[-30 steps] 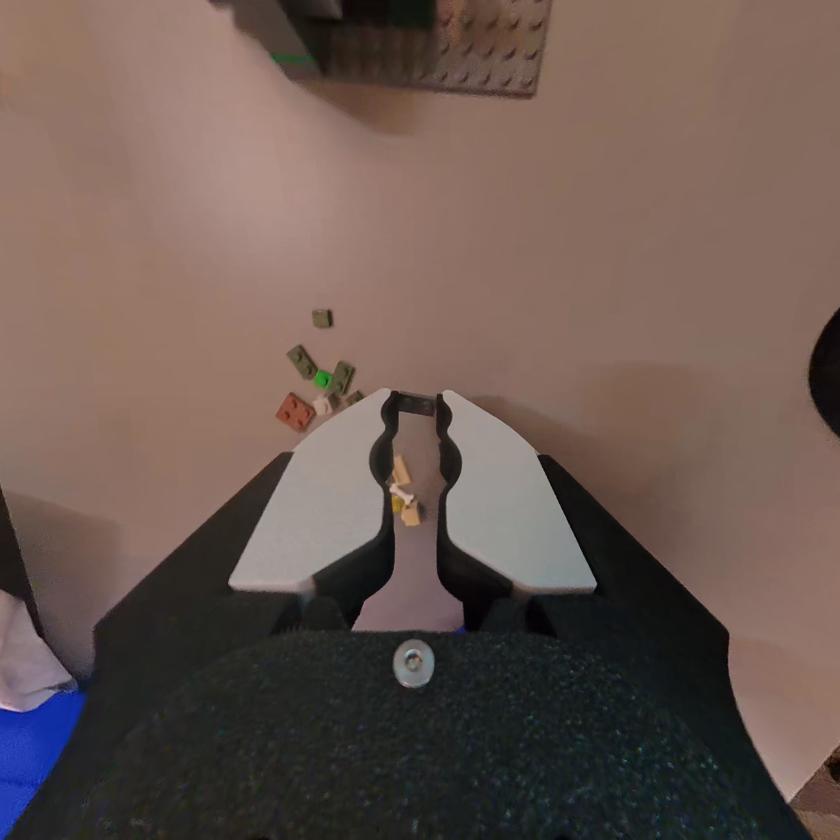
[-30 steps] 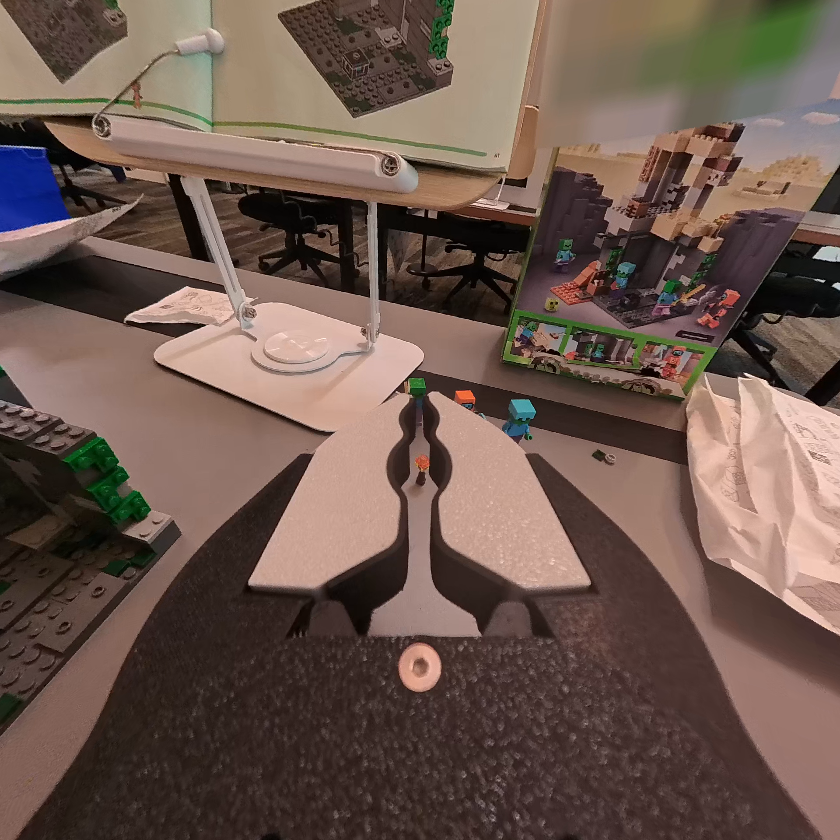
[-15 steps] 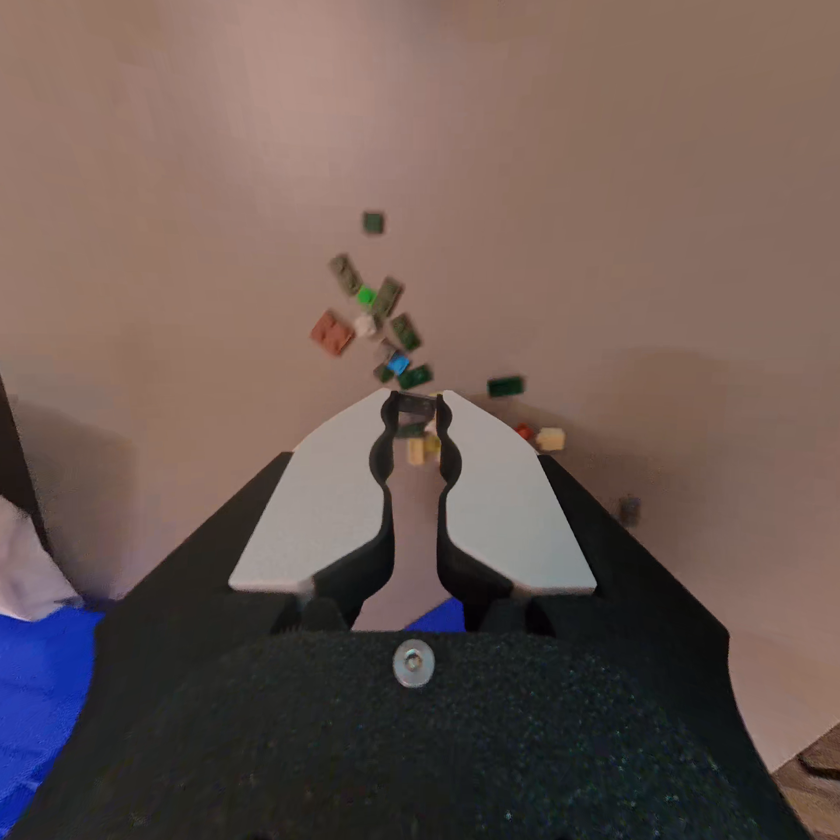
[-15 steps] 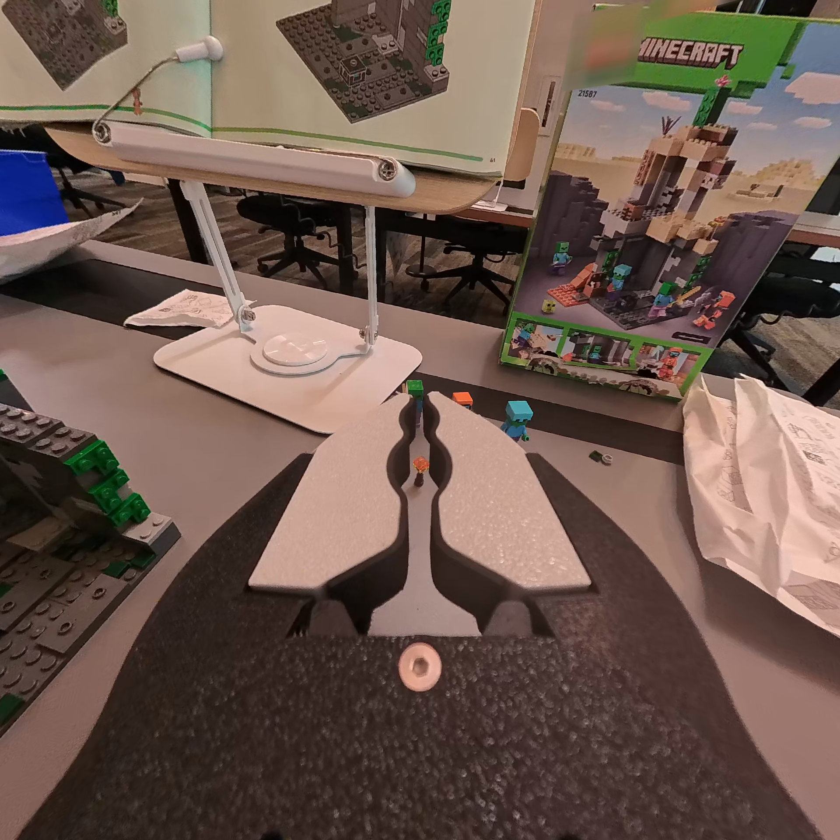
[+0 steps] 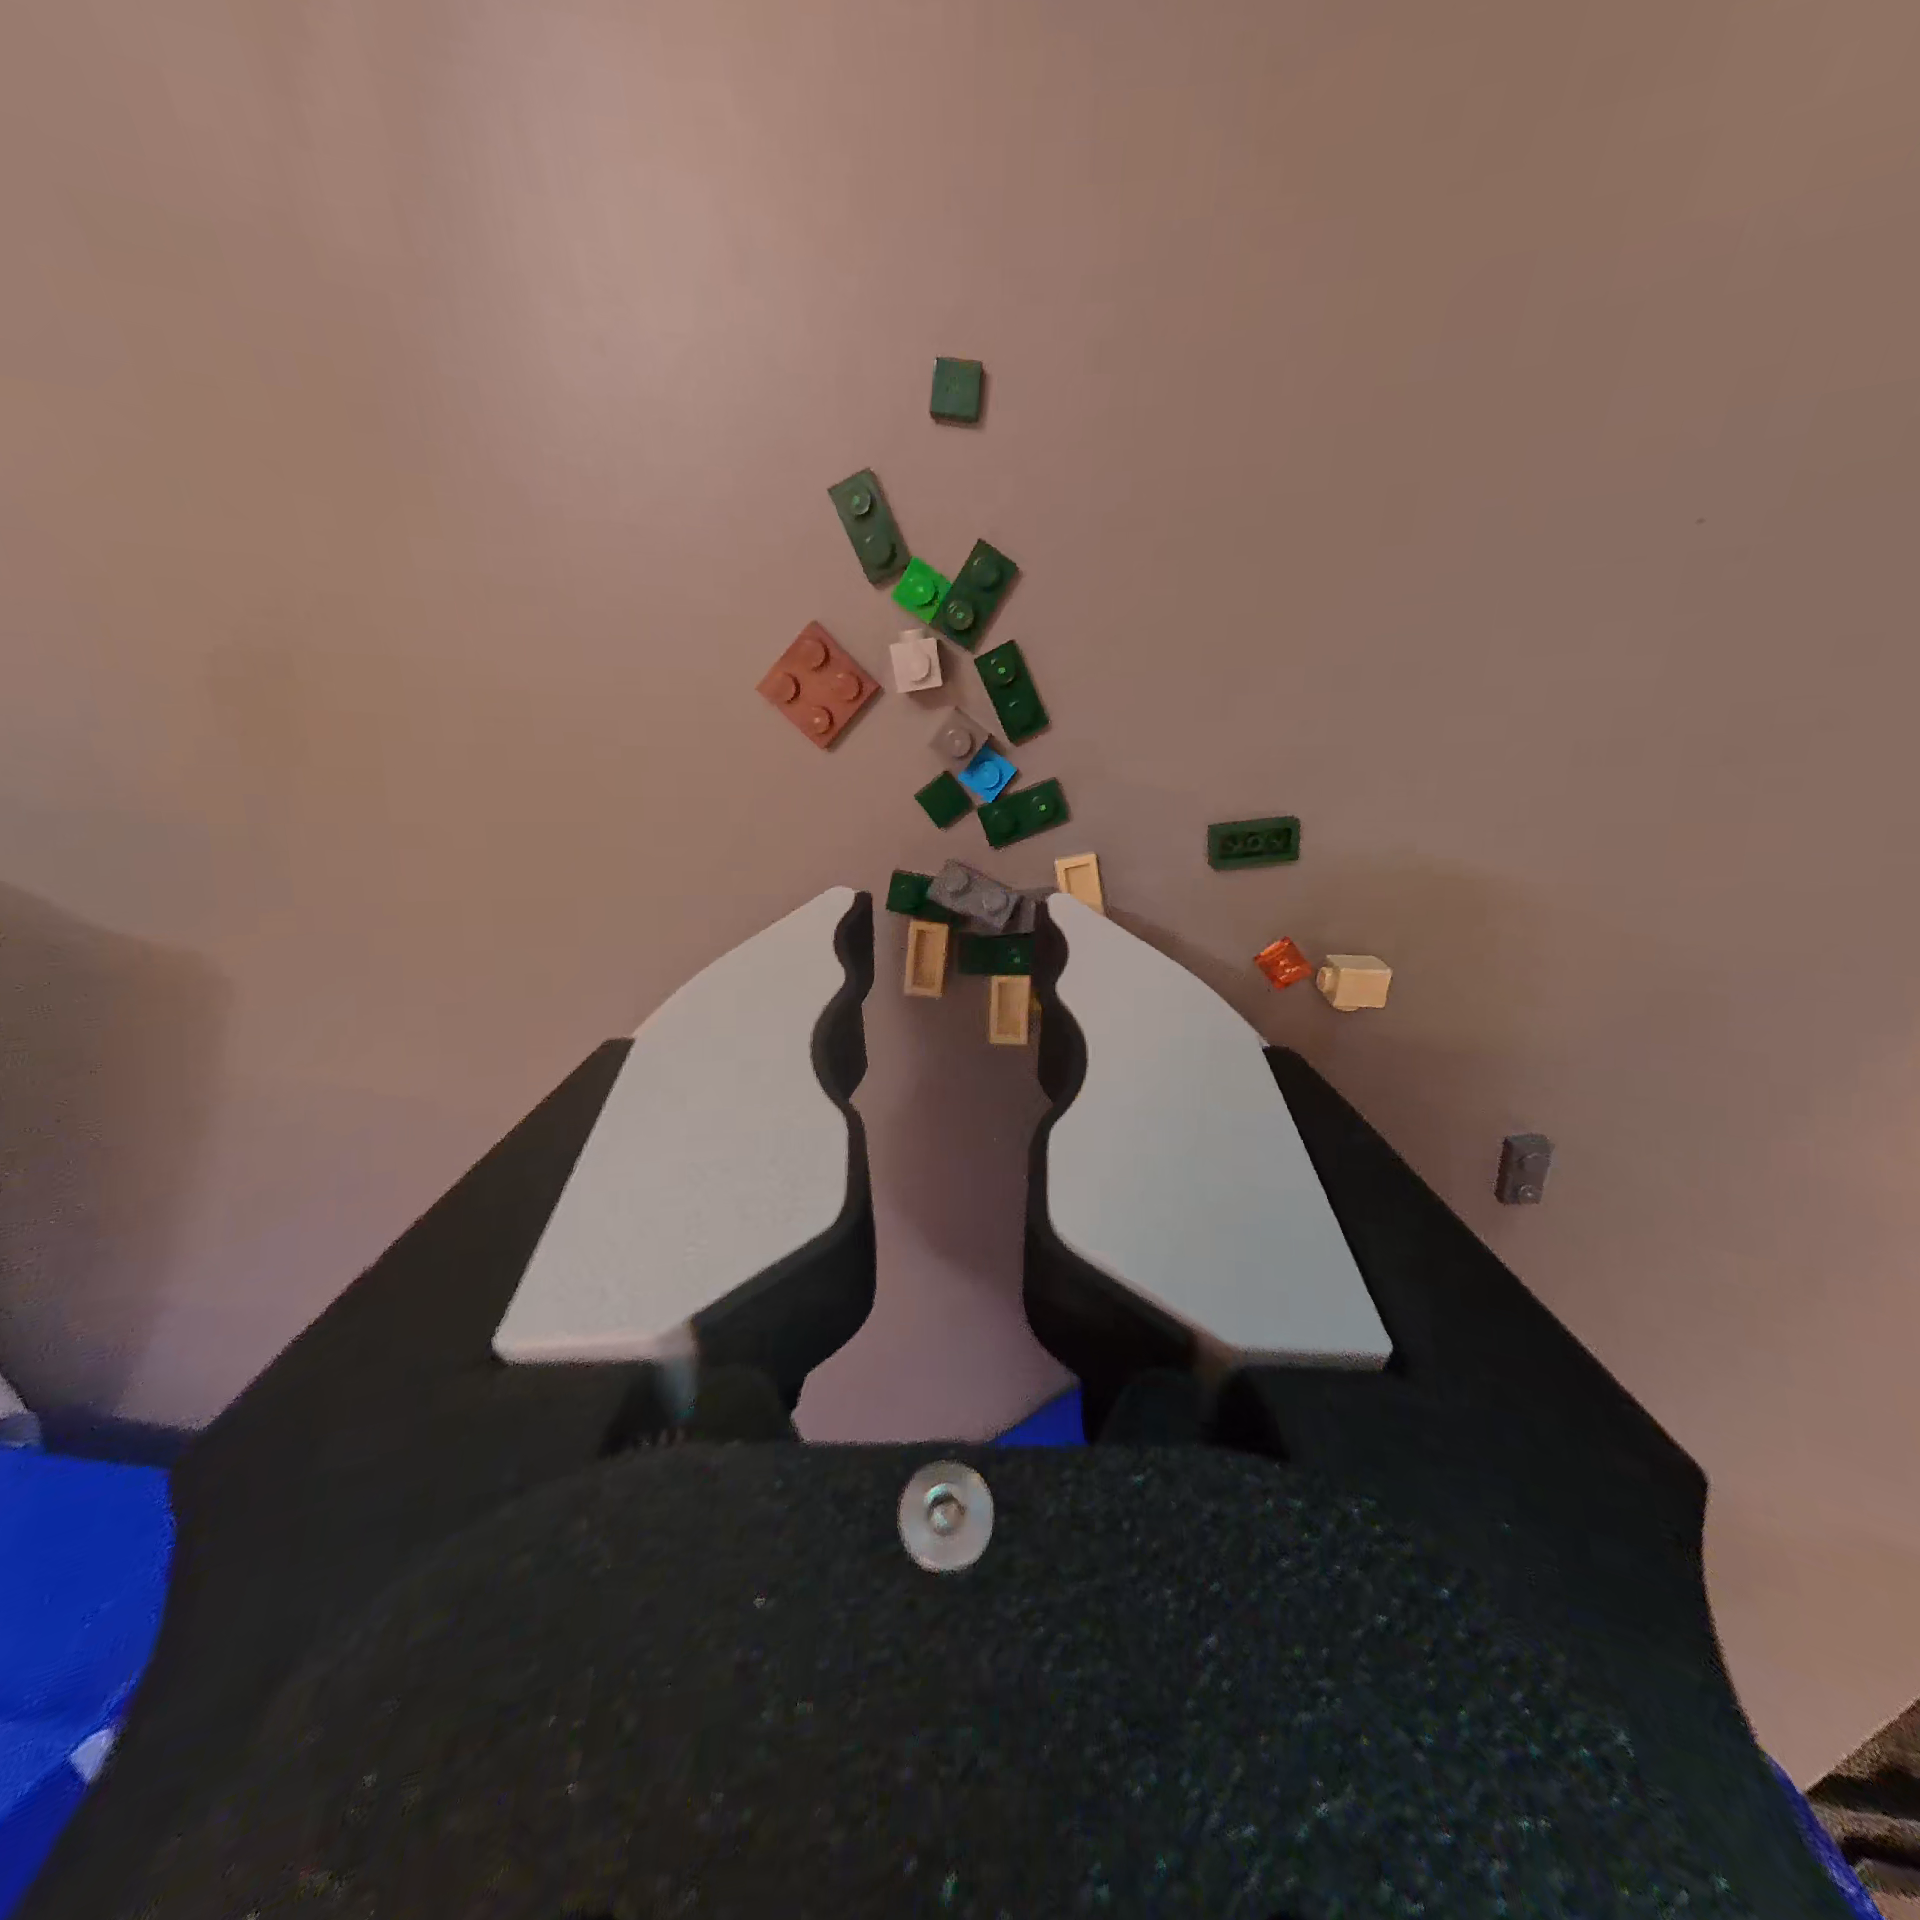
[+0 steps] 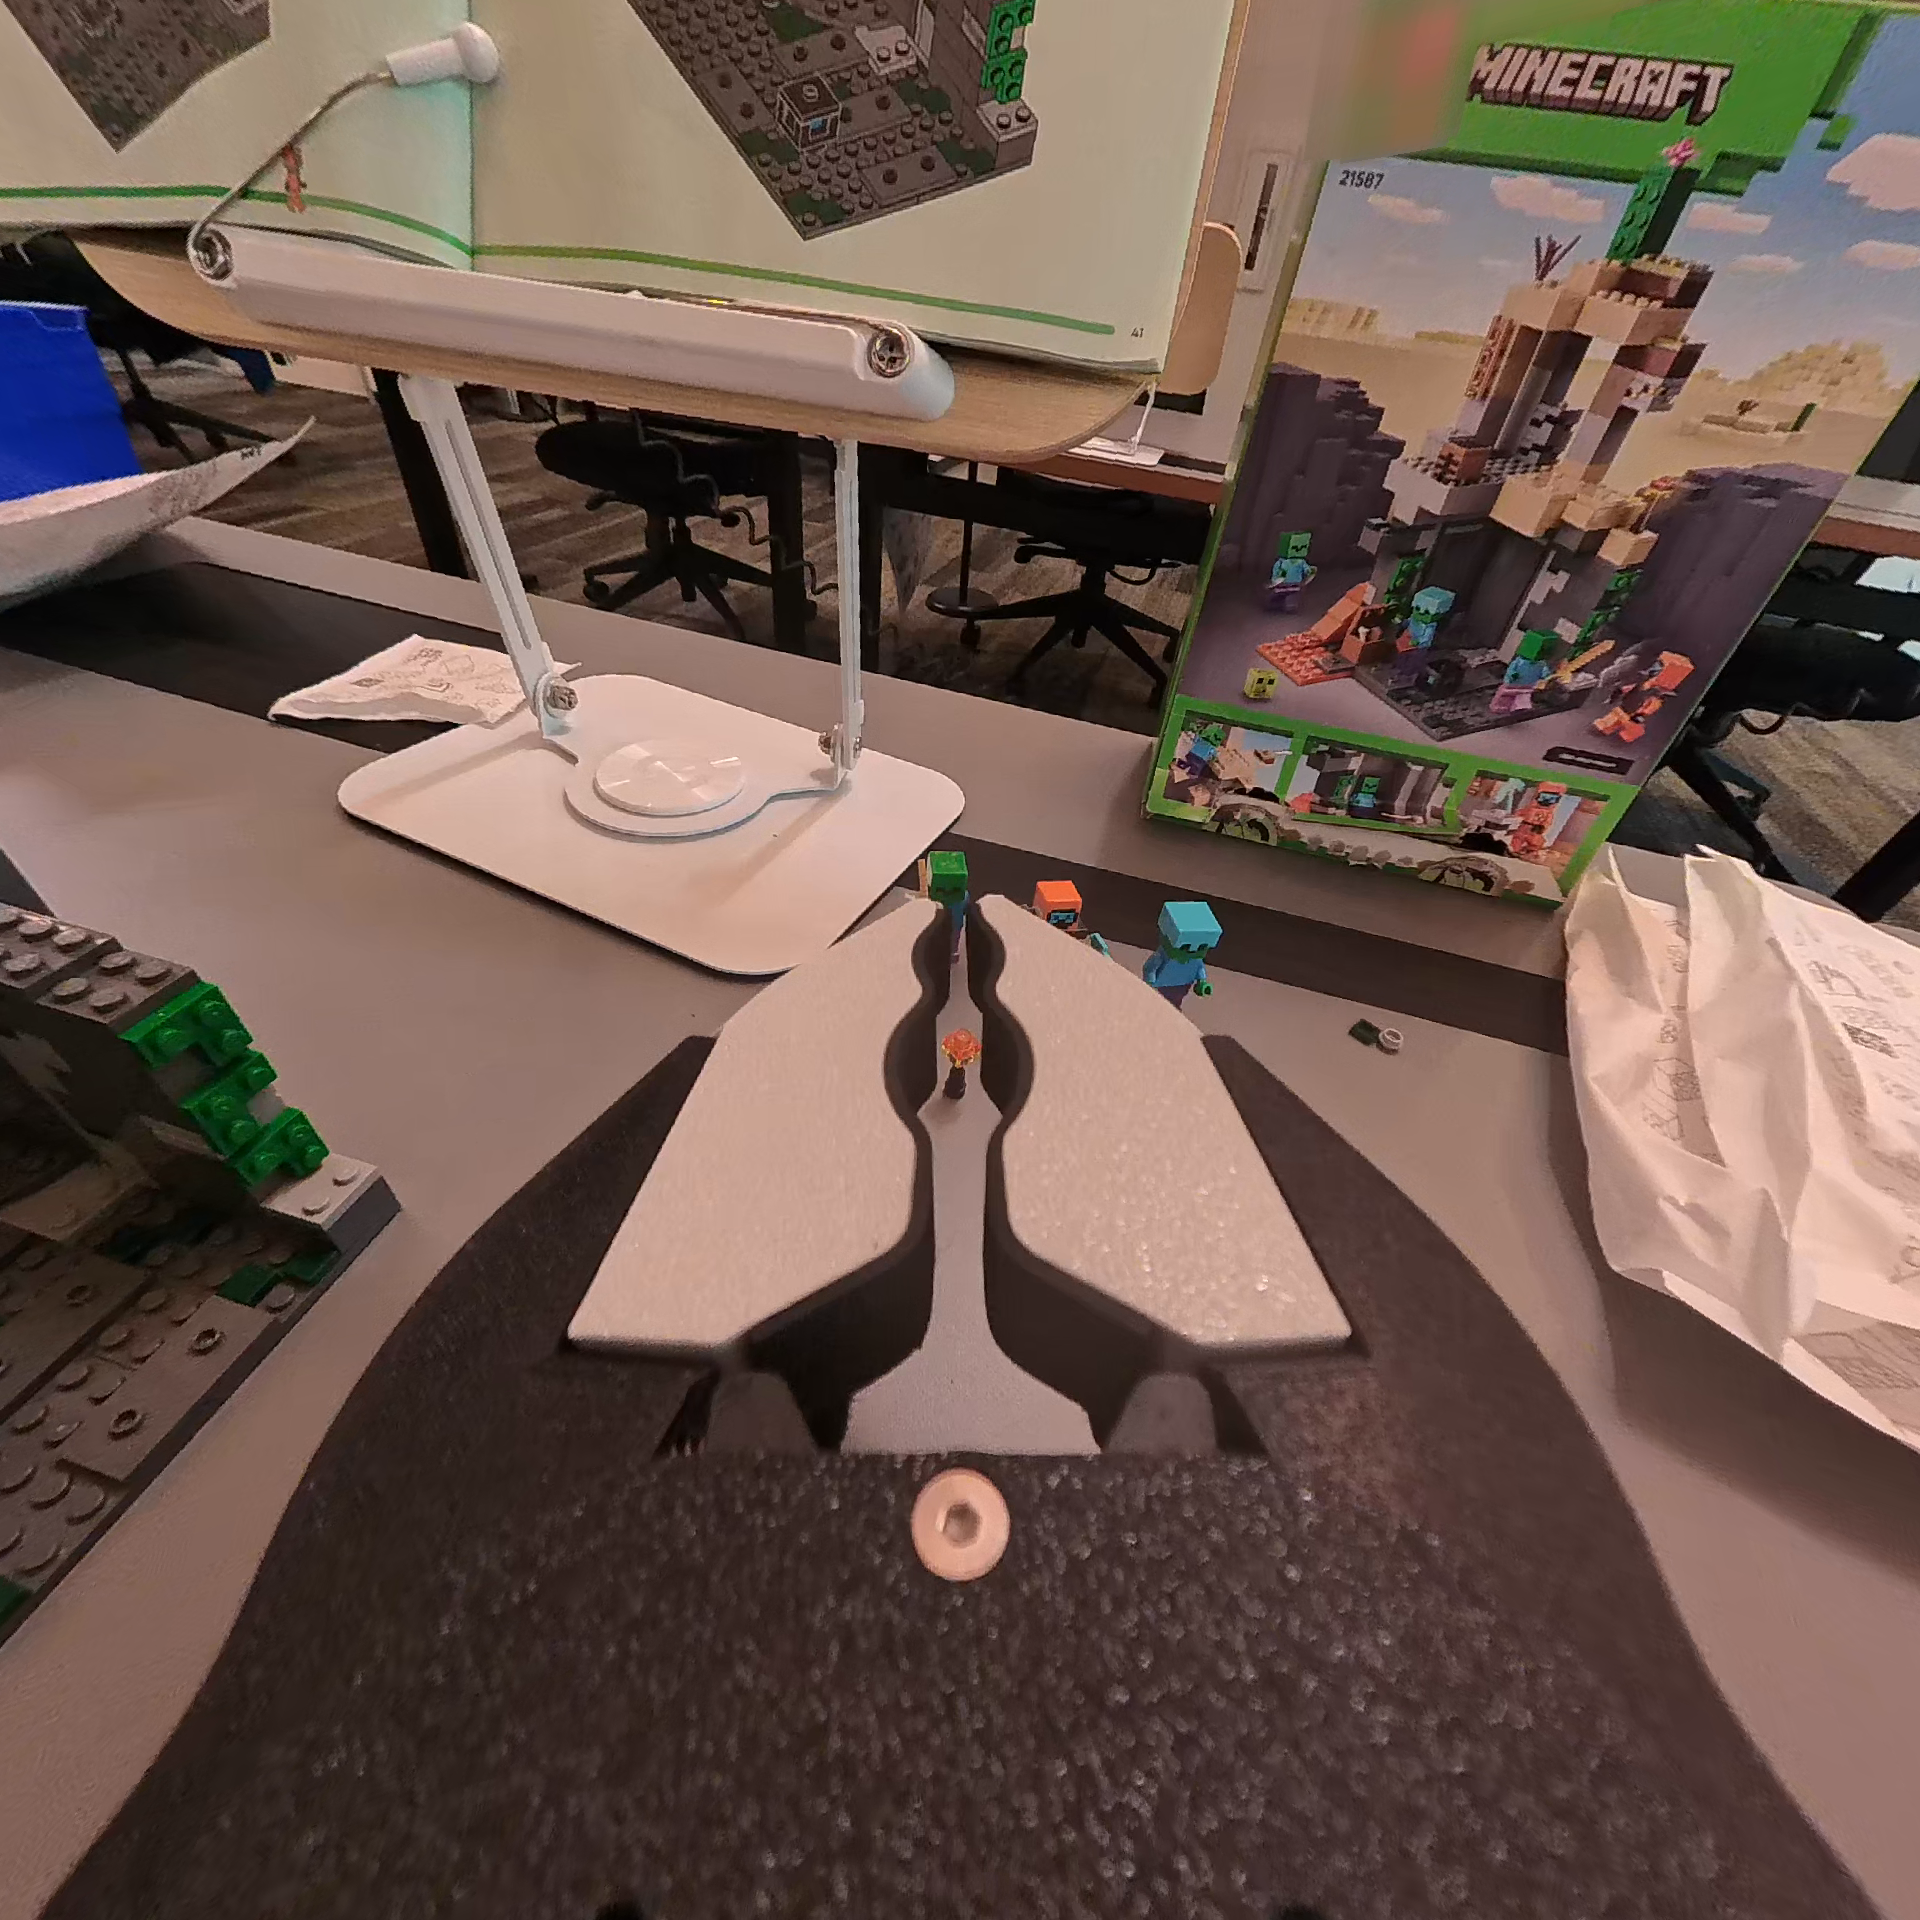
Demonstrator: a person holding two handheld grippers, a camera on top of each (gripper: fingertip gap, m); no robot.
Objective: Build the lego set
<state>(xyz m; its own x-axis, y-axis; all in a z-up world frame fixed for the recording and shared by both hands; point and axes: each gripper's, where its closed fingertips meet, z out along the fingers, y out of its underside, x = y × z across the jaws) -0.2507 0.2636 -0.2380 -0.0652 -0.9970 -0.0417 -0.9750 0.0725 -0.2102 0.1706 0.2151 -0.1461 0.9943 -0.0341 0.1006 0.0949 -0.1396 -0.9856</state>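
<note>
The main risk lies at the middle of the left wrist view. The left hand-held gripper (image 5: 951,914) hangs over a tight heap of small loose plastic bricks, and the small grey two-stud plate (image 5: 977,894) lies between its tips, overlapping a dark green plate (image 5: 907,891) and close to a tan hollow-backed tile (image 5: 924,958). If the fingers come together here they could catch two pieces at once, or pinch the plate by a corner so it flips or skids away across the smooth grey-brown desk (image 5: 416,416). A sideways nudge could also scatter the pile toward the orange translucent stud (image 5: 1280,961) and the cream round-topped brick (image 5: 1356,981) at the right of the frame.

The left hand-held gripper is released, its jaws standing apart about as wide as the grey plate is long. It holds nothing; whether the tips touch the plate I cannot tell.

The right hand-held gripper (image 6: 961,914) is nearly clenched, with only a narrow slit between its jaws, and appears empty; the tiny orange-topped piece (image 6: 958,1060) seen through the slit looks to stand on the desk beyond.

The partly built grey and green brick model (image 6: 156,1195) sits at the left edge of the right wrist view, apart from both tools, so it seems far from complete.
</note>
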